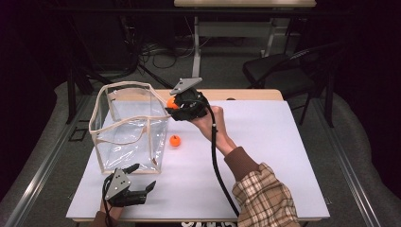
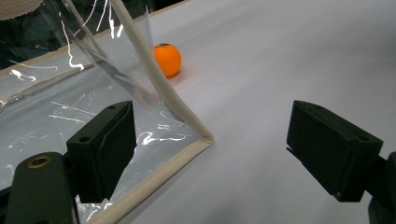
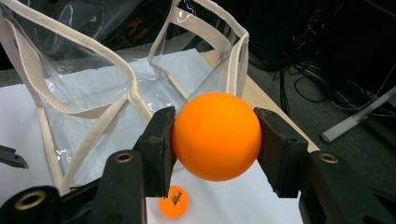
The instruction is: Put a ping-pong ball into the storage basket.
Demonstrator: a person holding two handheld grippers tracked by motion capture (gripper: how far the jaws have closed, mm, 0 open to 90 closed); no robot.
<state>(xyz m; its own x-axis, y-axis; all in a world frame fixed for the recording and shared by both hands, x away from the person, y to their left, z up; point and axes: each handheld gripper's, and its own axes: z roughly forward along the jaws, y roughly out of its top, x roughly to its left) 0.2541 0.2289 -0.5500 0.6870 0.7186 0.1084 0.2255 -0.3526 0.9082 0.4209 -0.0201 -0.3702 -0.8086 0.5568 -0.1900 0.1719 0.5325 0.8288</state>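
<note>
At near left, my left gripper [image 1: 137,189] sits on the white table sheet [image 1: 265,156] with jaws wide, holding nothing, just beside the near right bottom corner of the clear plastic tote bag with cream fabric trim [image 1: 127,125]. Bag stands upright, mouth up, long axis running near to far. To its right a second small orange ball [image 1: 175,140] lies loose on the sheet. Further right, above the bag's far right corner, my right gripper [image 1: 171,108] clamps the round orange ping-pong ball [image 3: 216,136] between both pads; it's a ball, so no axis. Risks, as I judge: release outside the rim and it bounces off; soft rim folds if clipped; smooth ball could squirt from the pads; nothing steadies the bag.
</note>
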